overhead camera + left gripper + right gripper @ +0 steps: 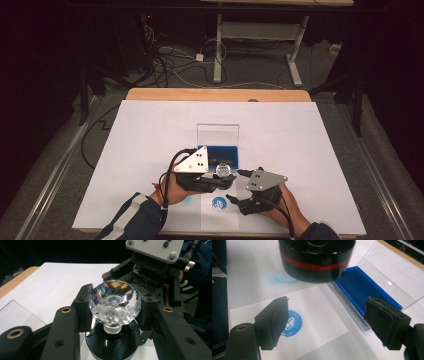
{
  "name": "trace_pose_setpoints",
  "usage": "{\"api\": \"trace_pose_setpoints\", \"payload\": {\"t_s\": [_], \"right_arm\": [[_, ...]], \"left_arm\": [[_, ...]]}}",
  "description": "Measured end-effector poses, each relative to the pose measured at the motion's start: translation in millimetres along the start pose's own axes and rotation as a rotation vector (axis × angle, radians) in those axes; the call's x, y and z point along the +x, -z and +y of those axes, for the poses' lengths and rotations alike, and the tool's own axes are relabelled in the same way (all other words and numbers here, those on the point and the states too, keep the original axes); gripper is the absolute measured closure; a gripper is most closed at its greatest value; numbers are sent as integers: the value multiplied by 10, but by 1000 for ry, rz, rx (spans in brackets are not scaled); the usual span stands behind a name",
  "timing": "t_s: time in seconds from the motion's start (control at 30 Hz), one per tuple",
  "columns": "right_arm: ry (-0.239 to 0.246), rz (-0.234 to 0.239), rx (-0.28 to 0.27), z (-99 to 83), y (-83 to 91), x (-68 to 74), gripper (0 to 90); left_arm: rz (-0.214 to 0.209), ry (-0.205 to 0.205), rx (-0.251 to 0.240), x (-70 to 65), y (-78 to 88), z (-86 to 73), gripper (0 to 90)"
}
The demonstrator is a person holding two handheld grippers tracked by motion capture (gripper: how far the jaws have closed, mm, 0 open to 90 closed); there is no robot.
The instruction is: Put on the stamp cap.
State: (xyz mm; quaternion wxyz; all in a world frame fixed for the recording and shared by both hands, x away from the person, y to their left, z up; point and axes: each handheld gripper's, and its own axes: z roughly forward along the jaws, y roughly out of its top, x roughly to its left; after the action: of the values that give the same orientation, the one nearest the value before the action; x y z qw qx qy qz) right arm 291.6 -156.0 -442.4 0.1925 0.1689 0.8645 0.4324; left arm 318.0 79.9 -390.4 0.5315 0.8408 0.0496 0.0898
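A stamp with a faceted crystal knob (113, 302) and a round black base (112, 342) hangs a little above the table. My left gripper (222, 176) is shut on the knob, one pad on each side. From below, the base (317, 257) shows a red stripe around it. My right gripper (324, 322) stands open with nothing between its jaws, low over a white paper slip (312, 312) that carries a blue round stamp print (290, 326). In the high view the right gripper (235, 186) sits just right of the print (218, 202).
A blue ink pad (222, 154) lies in a clear case just beyond the stamp, its lid (217, 134) standing upright. A faint blue ring (284, 277) marks the white table sheet (150, 135). The person's forearms come in from the front edge.
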Motion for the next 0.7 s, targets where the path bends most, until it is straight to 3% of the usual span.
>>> {"api": "trace_pose_setpoints", "payload": {"t_s": [0.3, 0.7], "right_arm": [[15, -30, 4, -31, 105, -37, 202], [11, -77, -32, -84, 296, -108, 203]], "left_arm": [[12, 6, 2, 37, 53, -13, 536], [38, 9, -2, 82, 142, -28, 536]]}}
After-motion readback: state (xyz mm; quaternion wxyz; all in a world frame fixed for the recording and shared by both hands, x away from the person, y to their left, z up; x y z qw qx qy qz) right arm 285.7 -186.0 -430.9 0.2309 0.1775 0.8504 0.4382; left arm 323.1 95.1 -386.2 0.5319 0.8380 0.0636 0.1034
